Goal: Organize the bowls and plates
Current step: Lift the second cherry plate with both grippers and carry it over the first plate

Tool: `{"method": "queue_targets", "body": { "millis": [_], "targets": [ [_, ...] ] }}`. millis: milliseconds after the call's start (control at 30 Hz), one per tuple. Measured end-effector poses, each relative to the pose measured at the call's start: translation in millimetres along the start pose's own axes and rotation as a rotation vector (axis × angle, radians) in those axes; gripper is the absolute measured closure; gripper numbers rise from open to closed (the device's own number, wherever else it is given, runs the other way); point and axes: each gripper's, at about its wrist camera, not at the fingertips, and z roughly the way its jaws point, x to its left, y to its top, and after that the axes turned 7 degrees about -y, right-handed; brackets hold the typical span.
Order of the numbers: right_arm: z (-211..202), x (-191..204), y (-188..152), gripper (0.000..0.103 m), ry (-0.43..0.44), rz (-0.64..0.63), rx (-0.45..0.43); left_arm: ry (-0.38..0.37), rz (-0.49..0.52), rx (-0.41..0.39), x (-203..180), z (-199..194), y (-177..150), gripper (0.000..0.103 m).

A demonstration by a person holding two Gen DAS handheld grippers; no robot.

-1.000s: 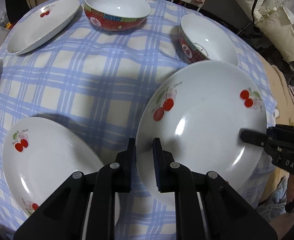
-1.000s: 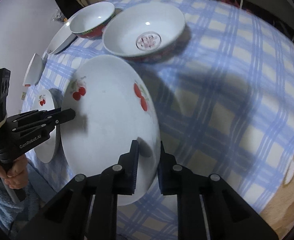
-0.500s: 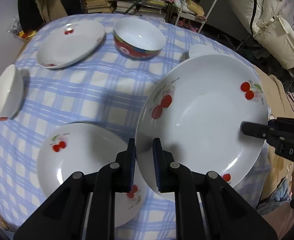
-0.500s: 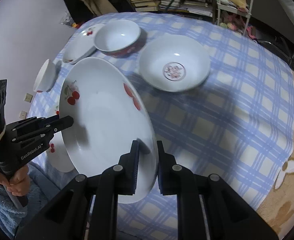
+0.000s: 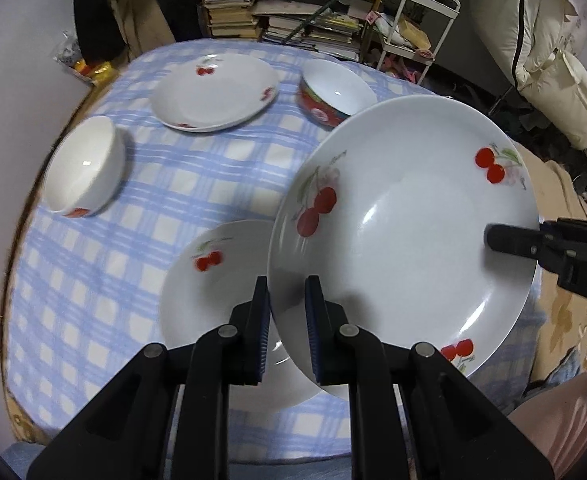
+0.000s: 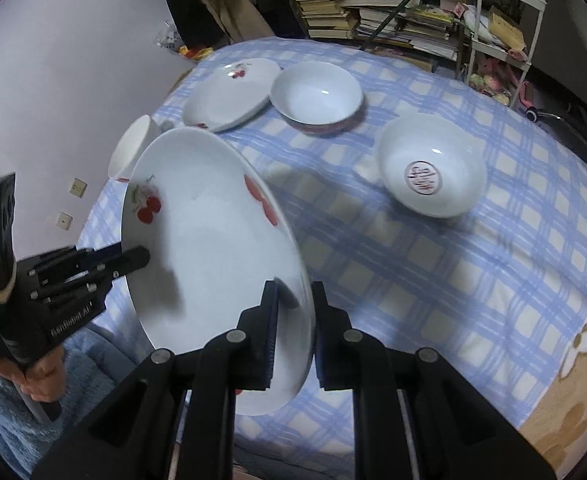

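White cherry plate [image 5: 405,216] is hanging pinched between left gripper [image 5: 287,320] and right gripper [image 6: 293,320]. Only the right view is showing the stamped bowl [image 6: 433,168]; only the left, a second plate [image 5: 217,300] underneath.

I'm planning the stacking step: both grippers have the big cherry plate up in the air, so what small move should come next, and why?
Probably carry the large cherry plate a little leftward and lower it, level, onto the smaller cherry plate lying partly beneath it. The left gripper and right gripper each clamp opposite rims, and it hangs tilted above the checked tablecloth.
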Motion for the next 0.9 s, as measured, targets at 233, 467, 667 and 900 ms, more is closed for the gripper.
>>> {"method": "queue_targets", "body": {
  "millis": [233, 467, 667, 900],
  "targets": [
    [4.0, 33.4, -1.4, 0.086, 0.044, -0.023, -0.001, 0.013, -0.065, -0.025, 33.6, -23.1, -16.0, 0.088],
    [8.1, 72.3, 1.2, 0.085, 0.044, -0.071, -0.017, 0.025, -0.126, -0.037, 67.3, -33.0, -36.1, 0.088],
    [29.0, 91.5, -7.1, 0.085, 0.073, -0.065, -0.012, 0.016, -0.201, -0.051, 94.5, -30.4, -55.3, 0.087],
    [68.0, 94.8, -19.8, 0.085, 0.099, -0.037, 0.056, 0.036, -0.231, -0.018, 108.5, -2.3, -67.6, 0.086]
  ]
}}
